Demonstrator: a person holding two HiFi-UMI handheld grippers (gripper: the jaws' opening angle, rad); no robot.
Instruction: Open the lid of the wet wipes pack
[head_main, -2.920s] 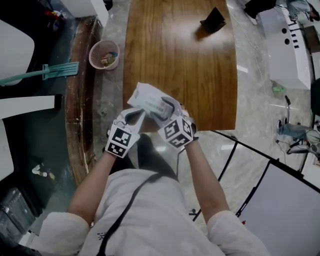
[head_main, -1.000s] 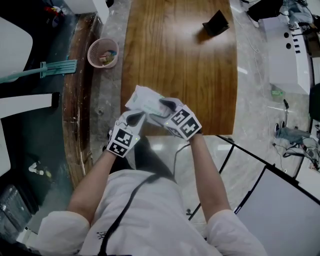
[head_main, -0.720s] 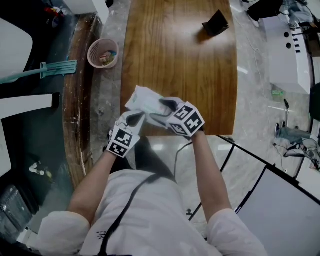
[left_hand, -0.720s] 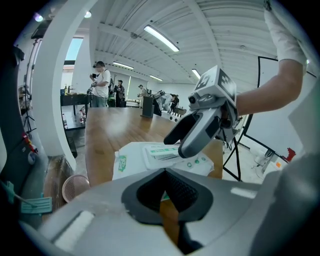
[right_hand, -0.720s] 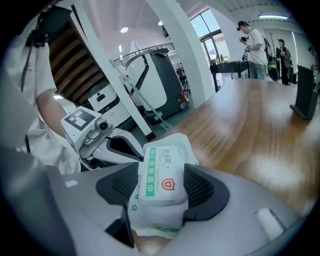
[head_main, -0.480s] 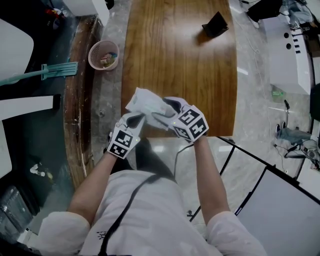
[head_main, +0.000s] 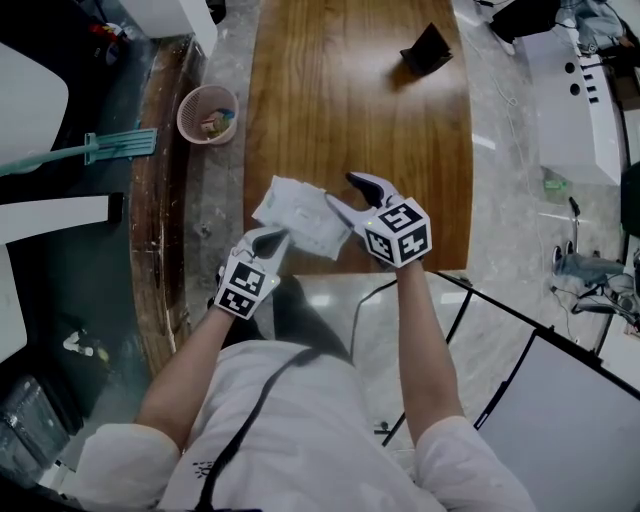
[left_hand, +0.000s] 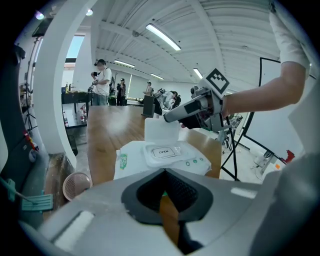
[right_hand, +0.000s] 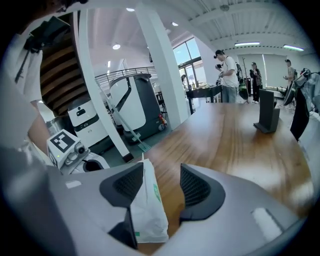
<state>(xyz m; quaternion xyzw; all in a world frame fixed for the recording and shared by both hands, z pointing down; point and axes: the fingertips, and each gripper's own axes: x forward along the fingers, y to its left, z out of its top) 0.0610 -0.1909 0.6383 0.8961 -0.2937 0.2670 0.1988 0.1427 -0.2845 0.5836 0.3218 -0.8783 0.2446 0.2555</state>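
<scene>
Wet wipes pack (head_main: 300, 213) — in left gripper (head_main: 270, 238)

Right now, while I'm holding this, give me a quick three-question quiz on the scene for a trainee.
1. True or false: the left tool grips the pack.
2. Fill in: the label on top of the pack reads ____.
3. What stands on the floor beside the table? A) basket B) ladder C) plant

Key: 1 true; 2 OPEN; 3 A.
</scene>
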